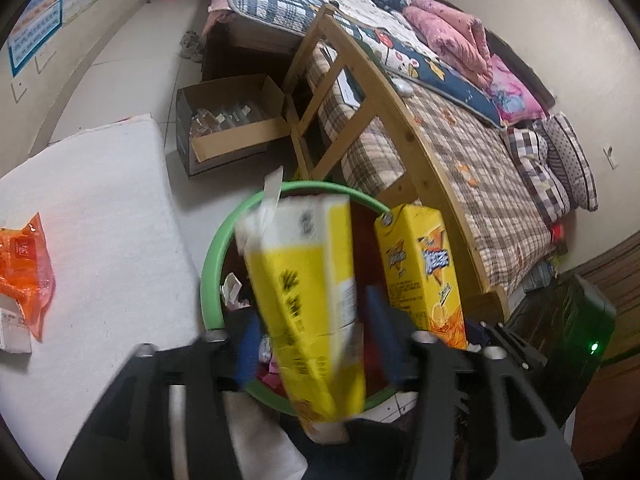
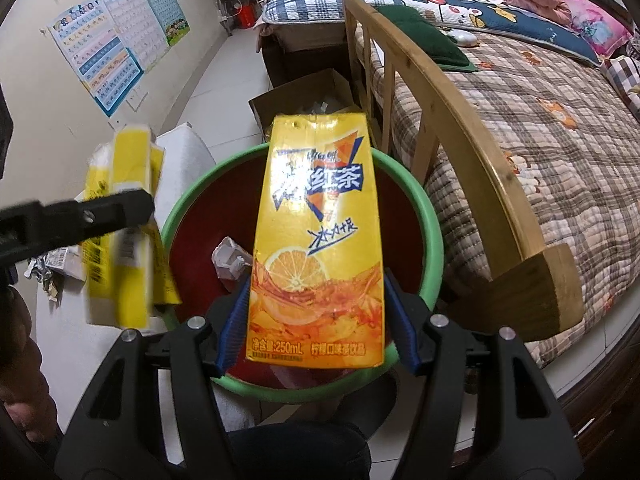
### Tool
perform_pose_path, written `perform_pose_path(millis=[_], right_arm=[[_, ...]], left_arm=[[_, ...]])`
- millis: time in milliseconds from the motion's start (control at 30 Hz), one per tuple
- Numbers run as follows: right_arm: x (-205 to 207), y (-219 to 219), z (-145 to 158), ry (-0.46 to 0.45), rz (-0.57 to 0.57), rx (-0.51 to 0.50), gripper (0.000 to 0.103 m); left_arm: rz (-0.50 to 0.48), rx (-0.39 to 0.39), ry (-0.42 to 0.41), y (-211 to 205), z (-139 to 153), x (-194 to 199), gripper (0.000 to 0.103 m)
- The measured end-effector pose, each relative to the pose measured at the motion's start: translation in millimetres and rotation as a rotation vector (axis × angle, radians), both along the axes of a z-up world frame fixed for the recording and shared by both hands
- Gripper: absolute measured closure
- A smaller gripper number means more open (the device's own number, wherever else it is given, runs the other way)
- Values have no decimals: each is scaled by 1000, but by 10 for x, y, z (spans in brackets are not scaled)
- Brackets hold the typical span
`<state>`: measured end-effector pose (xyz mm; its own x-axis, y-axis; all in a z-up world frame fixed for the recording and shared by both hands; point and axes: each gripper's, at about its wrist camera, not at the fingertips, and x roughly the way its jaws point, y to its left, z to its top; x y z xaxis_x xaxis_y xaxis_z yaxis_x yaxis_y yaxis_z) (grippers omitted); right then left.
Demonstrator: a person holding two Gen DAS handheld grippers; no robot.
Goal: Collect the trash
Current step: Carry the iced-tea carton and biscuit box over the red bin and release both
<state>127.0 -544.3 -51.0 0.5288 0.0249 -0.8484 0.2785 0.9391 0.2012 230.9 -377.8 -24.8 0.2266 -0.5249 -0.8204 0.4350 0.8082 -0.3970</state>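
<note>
A green-rimmed bin (image 1: 208, 280) (image 2: 434, 240) with a red inside stands below both grippers and holds crumpled paper (image 2: 230, 258). In the left wrist view a yellow and white carton (image 1: 304, 280) is blurred between the blue pads (image 1: 248, 344) of my left gripper (image 1: 312, 320). The jaws stand open, with a gap on each side of the carton. My right gripper (image 2: 316, 320) is shut on a yellow lemon tea carton (image 2: 316, 220) (image 1: 420, 268), held upright over the bin. The right wrist view shows a black finger (image 2: 120, 208) of the left gripper across the blurred carton (image 2: 128, 220).
A white table (image 1: 100, 220) lies left of the bin with an orange wrapper (image 1: 24, 264) and foil scraps (image 2: 60, 260) on it. An open cardboard box (image 1: 232, 120) sits on the floor behind. The wooden bed frame (image 2: 460, 120) runs close along the bin's right side.
</note>
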Motion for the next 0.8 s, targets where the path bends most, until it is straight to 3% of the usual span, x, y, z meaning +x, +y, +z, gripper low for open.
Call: perform_pose_path(millis=[67, 200, 367, 467, 800], right_arm=[[7, -12, -3, 1, -1, 2, 37], [-3, -12, 24, -10, -11, -9, 21], [-4, 11, 49, -14, -10, -10, 14], [-3, 66, 88, -19, -7, -16, 7], [12, 493, 254, -49, 45, -10, 5]], left_arm=[[7, -11, -8, 27, 15, 9, 37], [41, -31, -6, 137, 36, 36, 31], [90, -33, -8, 315, 65, 54, 20], [126, 11, -28, 421, 98, 37, 8], [204, 35, -52, 1087, 236, -98, 8]])
